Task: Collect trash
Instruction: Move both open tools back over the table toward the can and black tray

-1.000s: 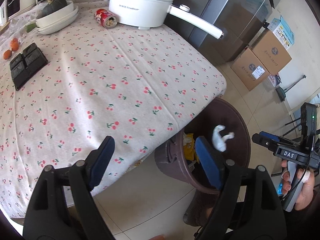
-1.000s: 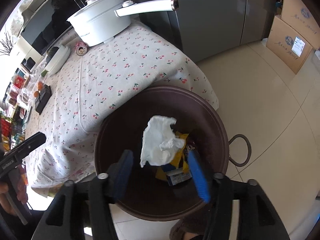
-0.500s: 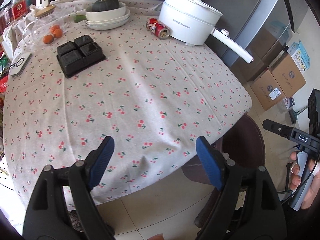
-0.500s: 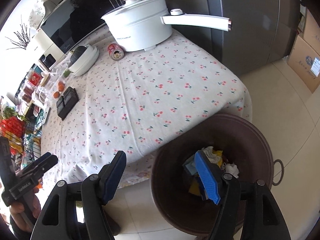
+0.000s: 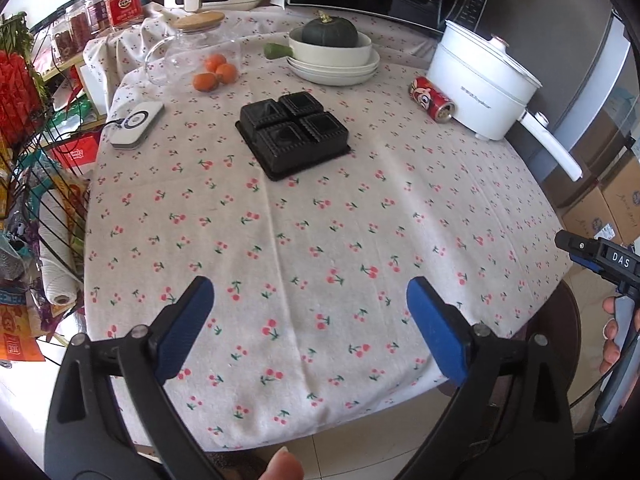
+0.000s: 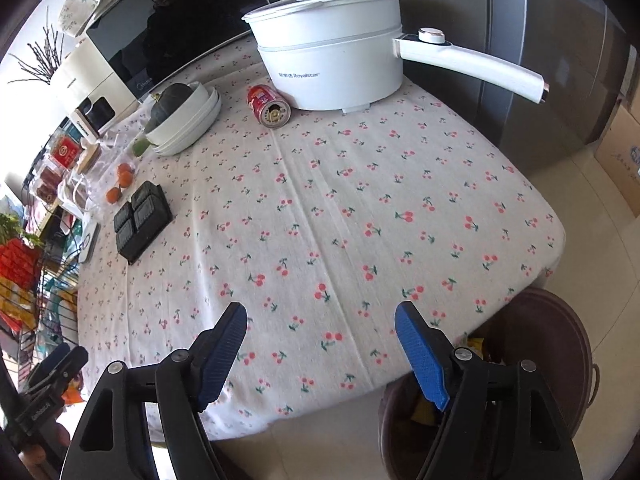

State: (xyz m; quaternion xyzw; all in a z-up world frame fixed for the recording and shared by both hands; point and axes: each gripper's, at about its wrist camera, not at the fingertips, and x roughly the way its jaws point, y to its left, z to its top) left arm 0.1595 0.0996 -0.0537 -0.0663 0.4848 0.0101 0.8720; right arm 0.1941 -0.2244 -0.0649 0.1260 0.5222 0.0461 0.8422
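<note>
A black plastic food tray [image 5: 294,134] lies empty on the cherry-print tablecloth [image 5: 320,240]; it also shows in the right wrist view [image 6: 141,222]. A red drink can [image 5: 432,99] lies on its side beside the white pot; in the right wrist view it [image 6: 269,105] faces me. The brown trash bin [image 6: 560,344] stands on the floor at the table's right corner with wrappers inside. My left gripper [image 5: 310,328] is open and empty over the table's near edge. My right gripper [image 6: 320,344] is open and empty, between table edge and bin.
A white electric pot [image 5: 486,84] with a long handle stands at the back right. Stacked bowls with a squash [image 5: 330,50], oranges [image 5: 214,74], a glass jar [image 5: 192,52] and a white device [image 5: 136,124] sit at the back. A wire rack [image 5: 36,208] stands left; boxes [image 5: 612,204] right.
The white tissue dropped from the right gripper into the bin. Both grippers, open, have swung up and left from the bin to face the table.
</note>
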